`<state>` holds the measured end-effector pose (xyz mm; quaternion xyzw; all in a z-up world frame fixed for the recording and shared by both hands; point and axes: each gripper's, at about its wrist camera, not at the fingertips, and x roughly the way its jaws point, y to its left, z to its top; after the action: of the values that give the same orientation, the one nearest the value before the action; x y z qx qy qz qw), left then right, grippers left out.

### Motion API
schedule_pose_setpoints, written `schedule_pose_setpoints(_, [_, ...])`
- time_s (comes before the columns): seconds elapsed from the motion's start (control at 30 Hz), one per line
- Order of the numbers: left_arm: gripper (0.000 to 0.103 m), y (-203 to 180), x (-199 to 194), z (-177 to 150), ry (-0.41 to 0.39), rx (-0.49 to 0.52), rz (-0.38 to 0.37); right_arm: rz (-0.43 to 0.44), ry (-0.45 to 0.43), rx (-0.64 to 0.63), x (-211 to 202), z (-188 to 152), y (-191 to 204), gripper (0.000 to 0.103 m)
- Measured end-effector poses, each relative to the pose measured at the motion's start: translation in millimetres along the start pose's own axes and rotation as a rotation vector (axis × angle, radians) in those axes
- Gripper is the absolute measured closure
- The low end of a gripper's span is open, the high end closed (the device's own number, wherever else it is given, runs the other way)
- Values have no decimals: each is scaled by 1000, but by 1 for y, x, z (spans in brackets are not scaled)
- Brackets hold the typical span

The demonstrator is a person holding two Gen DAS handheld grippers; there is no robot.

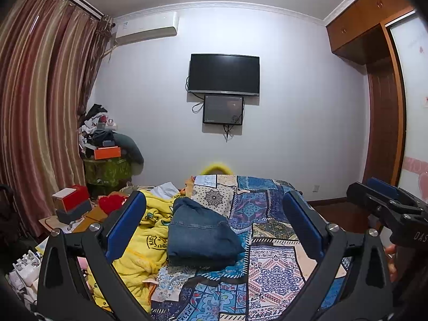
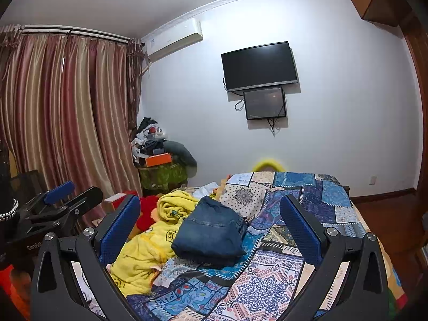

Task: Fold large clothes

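Observation:
A folded pair of blue jeans lies on the patchwork bedspread, seen too in the right wrist view. A crumpled yellow garment lies to its left, also in the right wrist view. My left gripper is open and empty, held above the bed short of the jeans. My right gripper is open and empty, also held above the bed. Each gripper shows at the edge of the other's view, the right one in the left wrist view and the left one in the right wrist view.
A red plush item lies beside the yellow garment. Boxes and clutter sit left of the bed. A pile of clothes on a green bin stands by the curtains. A wardrobe is on the right.

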<state>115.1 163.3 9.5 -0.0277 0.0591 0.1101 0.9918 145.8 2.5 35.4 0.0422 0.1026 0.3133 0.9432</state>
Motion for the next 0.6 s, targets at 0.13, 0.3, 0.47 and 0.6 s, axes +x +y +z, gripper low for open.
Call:
schedule_pose_setpoints(0.13, [0, 0, 1, 1, 2, 7, -8, -4, -2, 1, -1, 1, -1, 0])
schedule_pose_setpoints(0.3, [0, 0, 2, 1, 5, 11, -21, -16, -9, -1, -4, 3, -1, 0])
schedule_pose_setpoints(0.47, [0, -1, 3, 3, 16, 20, -39, -31, -17, 5, -6, 5, -2, 0])
schedule_pose_setpoints(0.6, [0, -2, 3, 3, 16, 22, -42, -38, -25, 6, -8, 8, -2, 0])
